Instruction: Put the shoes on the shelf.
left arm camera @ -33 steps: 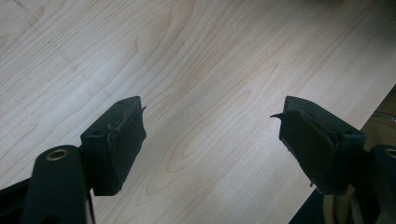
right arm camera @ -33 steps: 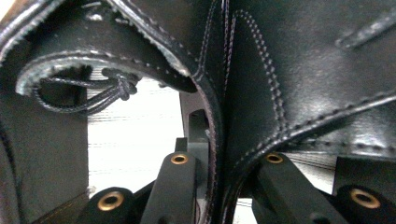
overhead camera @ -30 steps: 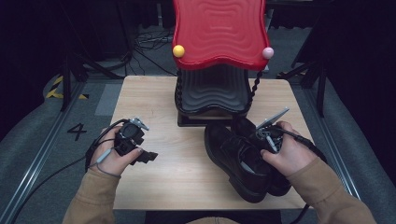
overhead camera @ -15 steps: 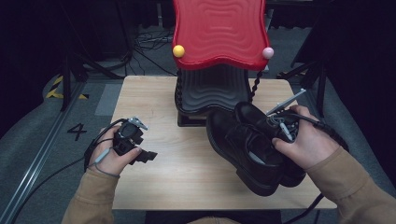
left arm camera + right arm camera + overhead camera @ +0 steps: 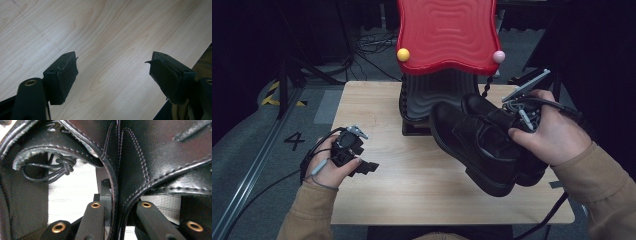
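Hiding its tips, right claw [image 5: 507,127] pinches black shoes [image 5: 482,142].

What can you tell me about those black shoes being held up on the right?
The black shoes are a glossy, leather-looking lace-up pair with stitched seams, thick soles and knotted laces. They hang tilted above the wooden table, toes towards the red stand. The right claw pinches their two inner collars together.

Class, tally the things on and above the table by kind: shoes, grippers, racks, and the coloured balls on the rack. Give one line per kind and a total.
Black shoes: 2
Grippers: 2, the left gripper and the right gripper
Red-topped rack: 1
Balls on the rack: 2, a yellow ball and a pink ball
Total: 7
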A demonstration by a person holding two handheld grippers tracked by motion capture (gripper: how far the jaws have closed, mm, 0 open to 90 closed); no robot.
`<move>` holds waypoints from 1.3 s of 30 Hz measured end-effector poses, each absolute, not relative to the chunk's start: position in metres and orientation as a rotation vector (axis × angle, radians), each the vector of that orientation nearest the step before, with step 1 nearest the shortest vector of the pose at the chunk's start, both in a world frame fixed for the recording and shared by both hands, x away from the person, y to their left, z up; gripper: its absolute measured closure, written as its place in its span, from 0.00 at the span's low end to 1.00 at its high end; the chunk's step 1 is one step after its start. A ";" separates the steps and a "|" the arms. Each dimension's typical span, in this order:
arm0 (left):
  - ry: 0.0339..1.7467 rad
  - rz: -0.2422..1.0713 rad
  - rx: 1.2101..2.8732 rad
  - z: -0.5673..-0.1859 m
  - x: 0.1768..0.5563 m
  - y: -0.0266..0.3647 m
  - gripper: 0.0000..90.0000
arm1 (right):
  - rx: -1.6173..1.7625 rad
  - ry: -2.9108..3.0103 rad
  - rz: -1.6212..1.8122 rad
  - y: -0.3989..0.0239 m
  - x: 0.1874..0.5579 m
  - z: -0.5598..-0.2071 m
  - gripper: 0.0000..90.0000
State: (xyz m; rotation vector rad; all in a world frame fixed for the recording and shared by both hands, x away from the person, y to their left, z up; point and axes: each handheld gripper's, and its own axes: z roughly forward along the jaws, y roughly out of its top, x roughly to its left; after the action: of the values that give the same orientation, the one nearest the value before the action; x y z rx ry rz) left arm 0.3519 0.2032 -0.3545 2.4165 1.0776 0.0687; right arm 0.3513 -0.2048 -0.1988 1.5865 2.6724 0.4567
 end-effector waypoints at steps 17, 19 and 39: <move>1.108 0.075 2.405 -0.358 0.348 0.212 0.25 | 1.575 2.664 0.464 -0.198 0.360 -0.139 0.91; 1.113 0.076 2.404 -0.358 0.347 0.213 0.25 | 1.572 2.665 0.453 -0.195 0.358 -0.133 0.91; 1.136 0.067 2.381 -0.360 0.340 0.224 0.25 | 1.560 2.577 0.540 -0.180 0.369 -0.065 0.91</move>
State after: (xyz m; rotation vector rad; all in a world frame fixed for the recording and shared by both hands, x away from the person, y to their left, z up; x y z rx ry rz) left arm 0.3405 0.2241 -0.3597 2.3805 1.1360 0.0671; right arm 0.3689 -0.1800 -0.0646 1.5599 2.5765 0.5397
